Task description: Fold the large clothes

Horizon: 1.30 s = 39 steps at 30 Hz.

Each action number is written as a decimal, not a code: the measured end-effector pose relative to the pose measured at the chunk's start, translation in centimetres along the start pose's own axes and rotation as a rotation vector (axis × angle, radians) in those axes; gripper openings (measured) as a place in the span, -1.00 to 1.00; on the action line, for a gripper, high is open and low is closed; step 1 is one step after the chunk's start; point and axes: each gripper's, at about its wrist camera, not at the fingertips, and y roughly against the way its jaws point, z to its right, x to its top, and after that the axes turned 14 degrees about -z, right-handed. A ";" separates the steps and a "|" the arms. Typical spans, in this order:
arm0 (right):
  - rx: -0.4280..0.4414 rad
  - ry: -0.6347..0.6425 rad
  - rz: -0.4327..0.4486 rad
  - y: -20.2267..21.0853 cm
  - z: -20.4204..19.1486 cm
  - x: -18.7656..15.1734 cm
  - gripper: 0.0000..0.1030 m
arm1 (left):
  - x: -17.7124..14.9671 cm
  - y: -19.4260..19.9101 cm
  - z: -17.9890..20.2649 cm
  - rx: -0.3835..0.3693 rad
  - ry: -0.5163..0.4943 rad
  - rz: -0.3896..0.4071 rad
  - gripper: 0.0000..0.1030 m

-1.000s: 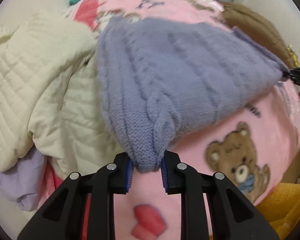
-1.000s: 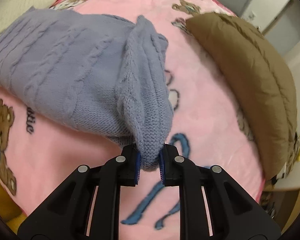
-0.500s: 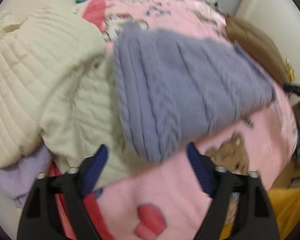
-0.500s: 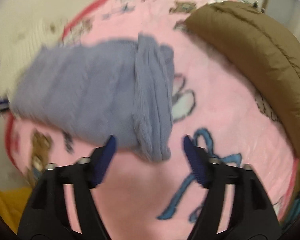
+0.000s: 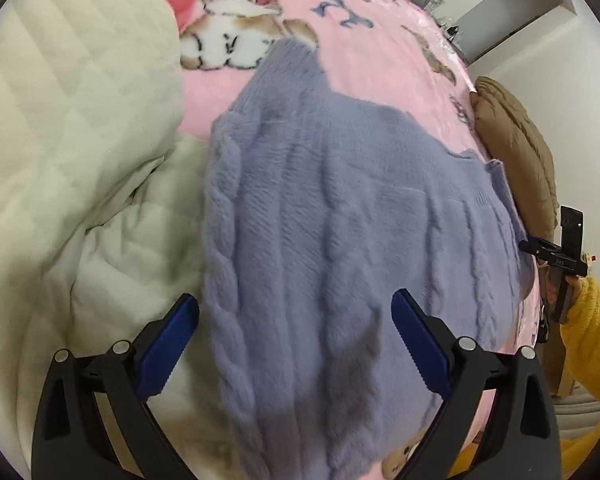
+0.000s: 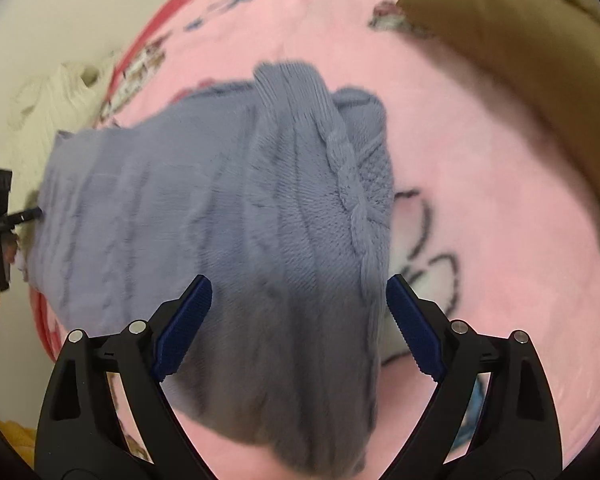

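A lavender cable-knit sweater (image 5: 340,240) lies folded on the pink cartoon blanket (image 5: 360,32). My left gripper (image 5: 294,344) is open and hovers over the sweater's near left edge, holding nothing. In the right wrist view the sweater (image 6: 240,216) lies below my right gripper (image 6: 298,320), which is open and empty over its right end. The right gripper also shows at the far right of the left wrist view (image 5: 556,256). The left gripper shows at the left edge of the right wrist view (image 6: 4,216).
A cream quilted coat (image 5: 72,184) is piled to the left of the sweater, touching its edge. A brown puffer jacket (image 5: 520,152) lies at the bed's right side, also in the right wrist view (image 6: 540,48). A yellow sleeve (image 5: 588,344) is at the right.
Both grippers have opened and let go of the sweater's corners. The sweater has dropped flat onto the blanket, and both grippers have moved in over it.
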 end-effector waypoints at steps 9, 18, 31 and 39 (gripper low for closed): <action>0.078 -0.081 -0.039 -2.8 3.3 1.6 0.82 | 0.6 -2.8 -1.7 -0.035 -0.010 -0.096 0.90; 0.199 -0.083 -0.058 -3.6 1.6 3.4 0.85 | 1.3 -3.1 -1.0 -0.122 0.016 -0.114 0.89; 0.134 -0.110 -0.092 -5.4 1.1 4.0 0.86 | 1.5 -5.0 0.3 -0.161 -0.038 -0.130 0.90; 0.049 -0.154 -0.134 -5.6 -1.1 4.5 0.26 | 1.1 -4.9 0.3 -0.148 0.086 -0.117 0.44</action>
